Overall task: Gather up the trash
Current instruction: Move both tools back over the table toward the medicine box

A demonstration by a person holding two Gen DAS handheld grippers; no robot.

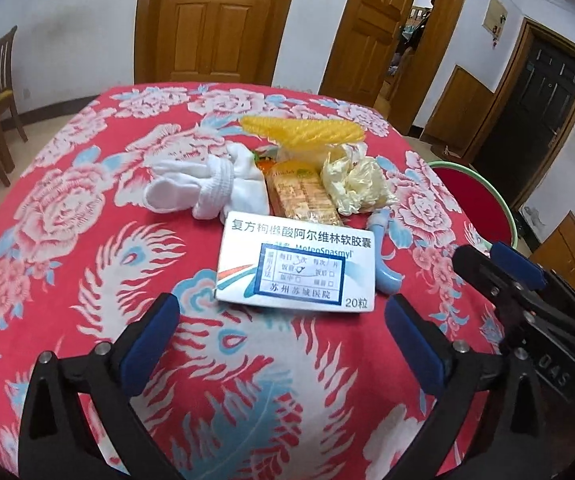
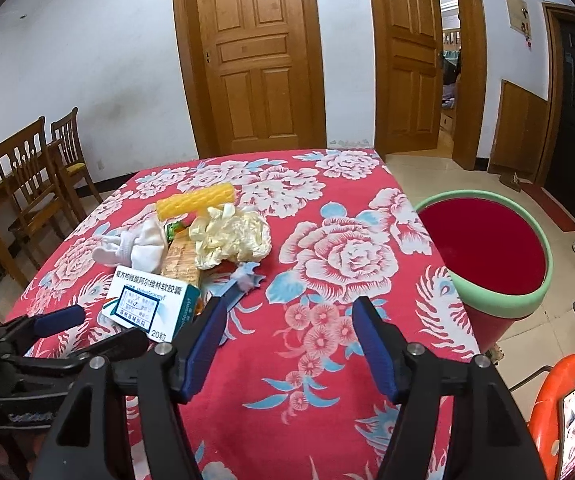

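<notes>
On red floral tablecloth (image 1: 67, 216), trash pile sits mid-table: white medicine box (image 1: 297, 262) nearest the cams, w/ blue-stamped label and Chinese text. Behind it an orange snack wrapper (image 1: 303, 196), touching box's far edge. White cloth bundle (image 1: 211, 186) to the left of wrapper, crumpled cream plastic glove (image 1: 353, 182) to the right, both touching wrapper. Yellow ribbed roller (image 1: 303, 130) lies across the far side of pile. Light-blue plastic piece (image 1: 385, 256) just beside box's right edge.

L gripper (image 1: 283, 320) hovers just short of the box, jaws wide apart, blue pads either side, nothing between them; not touching box. R gripper (image 2: 287, 336) also spread wide, empty, over bare cloth to the right of pile; its left finger overlaps the blue piece in view, contact can't tell.

Red bin w/ green rim (image 2: 543, 276) stands off table's right edge, near R gripper, well apart from pile. Inside looks red; contents can't tell.

Bkgd: wooden doors (image 2: 255, 52), wooden chairs (image 2: 31, 184) at left wall, orange object (image 2: 555, 408) at lower right.
</notes>
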